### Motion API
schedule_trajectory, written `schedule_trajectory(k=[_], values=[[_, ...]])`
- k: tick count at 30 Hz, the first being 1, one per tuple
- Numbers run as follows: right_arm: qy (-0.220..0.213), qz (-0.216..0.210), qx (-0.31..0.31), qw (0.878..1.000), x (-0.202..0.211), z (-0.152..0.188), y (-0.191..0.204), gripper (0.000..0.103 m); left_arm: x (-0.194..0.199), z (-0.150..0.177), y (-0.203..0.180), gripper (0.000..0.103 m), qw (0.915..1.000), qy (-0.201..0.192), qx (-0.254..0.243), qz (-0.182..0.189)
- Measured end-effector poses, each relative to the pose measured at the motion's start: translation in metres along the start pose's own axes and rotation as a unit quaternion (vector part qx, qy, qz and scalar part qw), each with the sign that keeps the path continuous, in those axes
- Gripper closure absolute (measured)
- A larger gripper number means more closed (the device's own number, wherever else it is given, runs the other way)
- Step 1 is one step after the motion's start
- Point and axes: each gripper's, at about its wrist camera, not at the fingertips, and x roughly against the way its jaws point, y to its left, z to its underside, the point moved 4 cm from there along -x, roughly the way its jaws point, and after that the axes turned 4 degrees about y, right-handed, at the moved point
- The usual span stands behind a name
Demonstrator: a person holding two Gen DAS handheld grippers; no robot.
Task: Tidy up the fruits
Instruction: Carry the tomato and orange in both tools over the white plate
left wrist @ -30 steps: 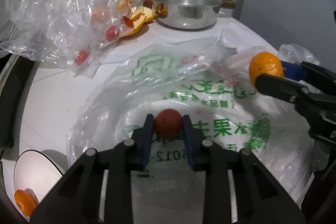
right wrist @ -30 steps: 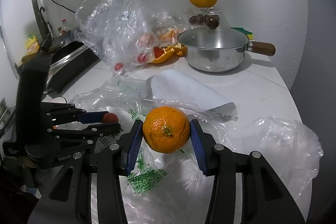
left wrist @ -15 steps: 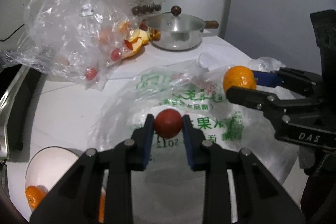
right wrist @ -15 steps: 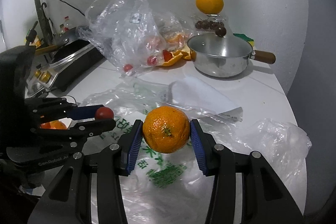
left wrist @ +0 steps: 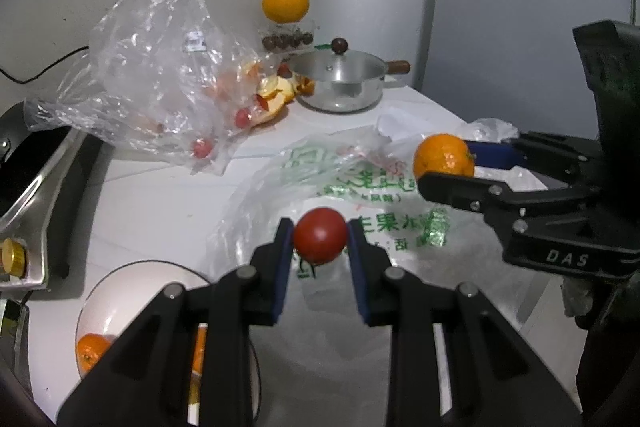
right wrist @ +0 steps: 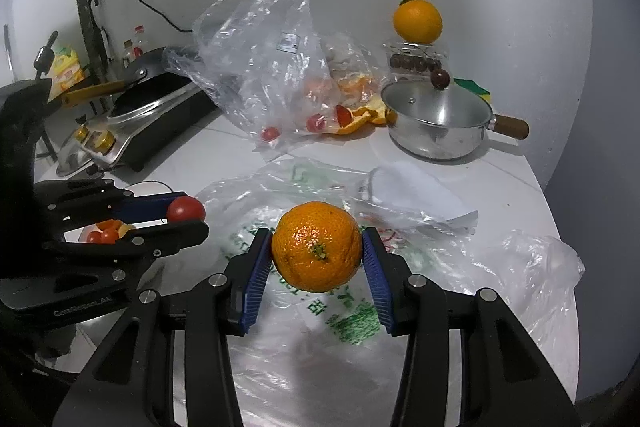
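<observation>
My left gripper [left wrist: 320, 243] is shut on a red tomato [left wrist: 320, 241] and holds it above a flat plastic bag with green print [left wrist: 360, 195]. My right gripper [right wrist: 317, 253] is shut on an orange tangerine [right wrist: 317, 251] above the same bag [right wrist: 352, 319]. The right gripper with its tangerine [left wrist: 443, 157] shows at the right of the left wrist view; the left gripper with its tomato [right wrist: 185, 209] shows at the left of the right wrist view. A white bowl [left wrist: 116, 291] at lower left holds a tangerine [left wrist: 91, 351]; in the right wrist view it shows small tomatoes [right wrist: 100, 235].
A crumpled clear bag [left wrist: 160, 79] with tomatoes and orange peel lies at the back left. A lidded steel pot [left wrist: 340, 83] stands at the back, an orange [left wrist: 285, 2] on a clear box behind it. A stove [right wrist: 156, 111] is at the left. The table edge [right wrist: 560, 227] runs along the right.
Both grippers have risen and pulled back from the table with their fruits still held. The white bowl has come further into the left wrist view.
</observation>
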Motion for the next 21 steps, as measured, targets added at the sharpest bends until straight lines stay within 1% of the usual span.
schedule_trajectory(k=[10,21], values=[[-0.003,0.005,0.017,1.000,0.012,-0.003,0.027,0.055,0.025,0.011,0.010,0.075,0.9999,-0.014,0.005,0.001],[-0.004,0.003,0.041,0.999,0.018,-0.007,0.064,0.055,0.051,0.028,0.031,0.075,0.9994,-0.026,0.021,-0.003]])
